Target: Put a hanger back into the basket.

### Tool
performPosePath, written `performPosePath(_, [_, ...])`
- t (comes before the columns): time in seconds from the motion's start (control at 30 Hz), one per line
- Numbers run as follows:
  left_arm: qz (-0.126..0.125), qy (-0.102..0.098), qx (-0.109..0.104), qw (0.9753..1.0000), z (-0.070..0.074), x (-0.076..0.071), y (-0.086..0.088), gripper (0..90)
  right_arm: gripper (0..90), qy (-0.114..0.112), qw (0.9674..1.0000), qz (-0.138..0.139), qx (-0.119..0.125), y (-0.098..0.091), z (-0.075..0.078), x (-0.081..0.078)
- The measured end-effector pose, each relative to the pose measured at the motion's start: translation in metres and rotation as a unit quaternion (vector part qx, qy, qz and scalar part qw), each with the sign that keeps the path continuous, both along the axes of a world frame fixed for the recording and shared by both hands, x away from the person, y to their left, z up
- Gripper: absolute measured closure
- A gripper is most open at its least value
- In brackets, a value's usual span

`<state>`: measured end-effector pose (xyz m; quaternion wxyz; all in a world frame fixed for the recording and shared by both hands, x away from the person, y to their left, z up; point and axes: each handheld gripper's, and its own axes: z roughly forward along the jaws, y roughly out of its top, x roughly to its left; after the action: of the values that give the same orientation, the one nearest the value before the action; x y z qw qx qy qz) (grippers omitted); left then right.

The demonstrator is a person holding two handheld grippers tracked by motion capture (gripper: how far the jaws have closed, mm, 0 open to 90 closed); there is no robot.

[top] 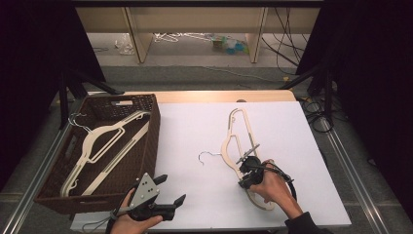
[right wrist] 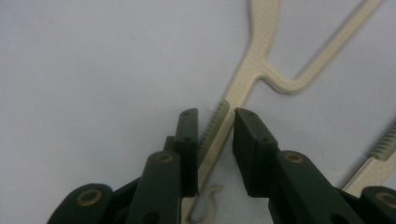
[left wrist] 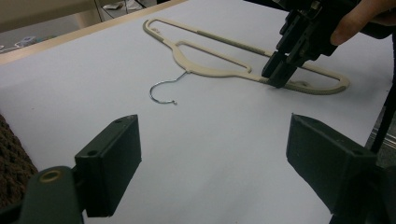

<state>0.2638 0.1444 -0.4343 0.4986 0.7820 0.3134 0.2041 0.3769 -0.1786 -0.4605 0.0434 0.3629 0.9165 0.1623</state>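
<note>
A cream plastic hanger [top: 237,127] with a metal hook [top: 208,156] lies flat on the white table top [top: 195,126]. My right gripper [top: 242,176] reaches down onto its lower arm. In the right gripper view the ridged arm of the hanger [right wrist: 243,84] runs between the jaws of the right gripper [right wrist: 215,116]; the left pad sits against it and a thin gap shows at the right pad. My left gripper [top: 173,189] rests open near the front edge, nothing between its jaws [left wrist: 215,154]. The left gripper view shows the hanger [left wrist: 210,70] and the right gripper [left wrist: 278,77] farther off.
A dark woven basket [top: 148,141] stands at the table's left and holds another cream hanger [top: 104,141]. Black curtains flank the table, and cables trail on the floor at the right. Shelving stands beyond the far edge.
</note>
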Motion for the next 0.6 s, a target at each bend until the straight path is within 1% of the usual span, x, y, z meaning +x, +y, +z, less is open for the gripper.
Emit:
performPosePath(0.07, [0.004,0.007,-0.005,1.0,-0.0006,-0.0011,-0.0008,18.0,72.4,0.002,1.0,-0.004,0.003,-0.0016,-0.0001,0.0001])
performPosePath(0.1, [0.004,0.007,-0.005,1.0,-0.0006,-0.0011,-0.0006,18.1,72.5,0.003,1.0,-0.003,0.002,-0.0024,0.0002,0.0004])
performPosePath(0.2, [0.004,0.008,-0.004,1.0,-0.0009,-0.0006,-0.0004,18.2,72.7,0.009,0.9997,-0.02,0.005,-0.0025,0.0002,0.0011])
performPosePath(0.23, [0.005,0.006,0.001,1.0,-0.0005,-0.0004,-0.0002,18.3,72.5,0.009,0.9997,-0.024,0.003,-0.0019,0.0003,0.001])
performPosePath(0.33, [0.001,0.006,0.005,1.0,-0.0006,-0.0004,-0.0019,18.4,72.3,0.004,0.9997,-0.022,-0.002,-0.0006,0.0,0.0003])
performPosePath(0.37, [-0.001,0.005,0.0,1.0,-0.0014,-0.0002,-0.0031,18.4,72.2,0.002,0.9997,-0.025,-0.004,0.0006,0.0005,-0.0007])
performPosePath(0.4, [-0.005,0.002,0.01,0.9999,-0.0006,0.0003,-0.0025,18.4,72.0,0.001,0.9997,-0.025,-0.009,0.002,0.0006,-0.0016])
performPosePath(0.43, [-0.001,0.006,0.007,1.0,-0.0009,-0.0002,-0.0031,18.4,71.9,0.0,0.9996,-0.025,-0.014,0.0029,0.0008,-0.0021])
performPosePath(0.5, [-0.001,0.006,0.008,0.9999,-0.001,0.0,-0.0029,18.5,71.6,0.005,0.9994,-0.026,-0.02,0.0046,0.0016,-0.0022])
performPosePath(0.57, [0.0,0.009,0.004,0.9999,-0.0013,0.0002,-0.0028,18.6,71.3,0.008,0.9993,-0.029,-0.021,0.0045,0.0017,-0.0017])
performPosePath(0.6, [0.002,0.01,0.003,0.9999,-0.0017,0.0007,-0.0027,18.6,70.8,0.013,0.9994,-0.029,-0.017,0.0038,0.0018,-0.0009])
